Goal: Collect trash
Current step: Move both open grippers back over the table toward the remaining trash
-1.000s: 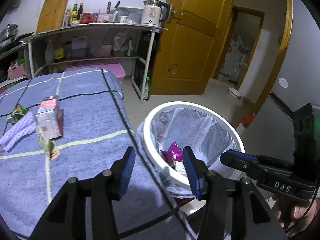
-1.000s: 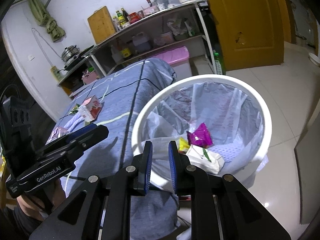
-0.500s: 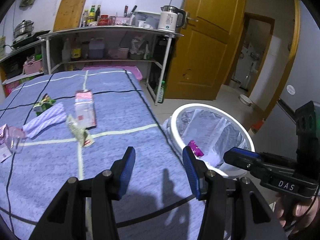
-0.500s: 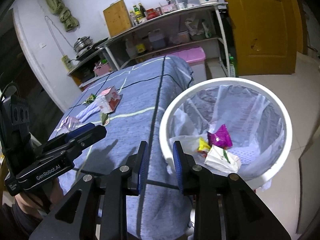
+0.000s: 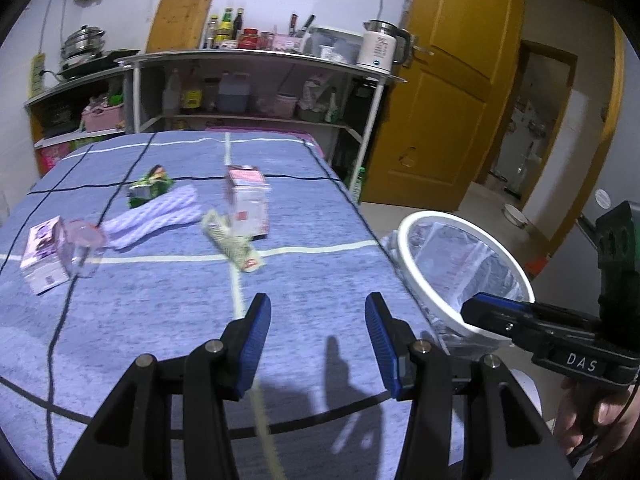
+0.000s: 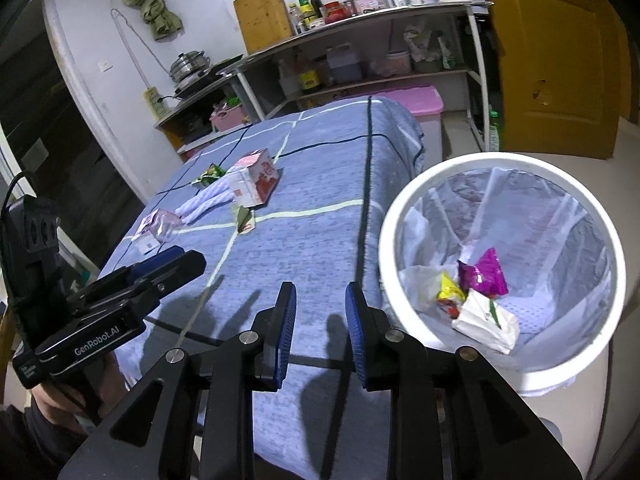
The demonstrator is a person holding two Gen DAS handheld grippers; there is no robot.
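Observation:
My left gripper [image 5: 317, 308] stands open and empty above the near part of the blue cloth-covered table [image 5: 160, 320]. Farther off on the cloth lie a red-and-white carton [image 5: 246, 200], a flat pale wrapper [image 5: 232, 244], a green wrapper [image 5: 150, 186], a small lilac box [image 5: 42, 256] and a clear plastic cup [image 5: 84, 248]. My right gripper [image 6: 320, 300] is open a little, with nothing between its pads, over the table's edge beside the white bin [image 6: 500, 160]. The lined bin holds a purple wrapper [image 6: 482, 272], a yellow wrapper [image 6: 448, 292] and a crumpled white carton [image 6: 484, 320].
A lilac cloth [image 5: 160, 216] lies among the litter. The bin [image 5: 424, 216] stands on the floor at the table's right edge. Metal shelves [image 5: 256, 60] with bottles and a kettle stand behind the table. A yellow door [image 5: 452, 100] is at the right.
Both views have swung left, from over the bin toward the table, so more litter shows. The right jaws have parted from nearly shut. The left jaws are unchanged.

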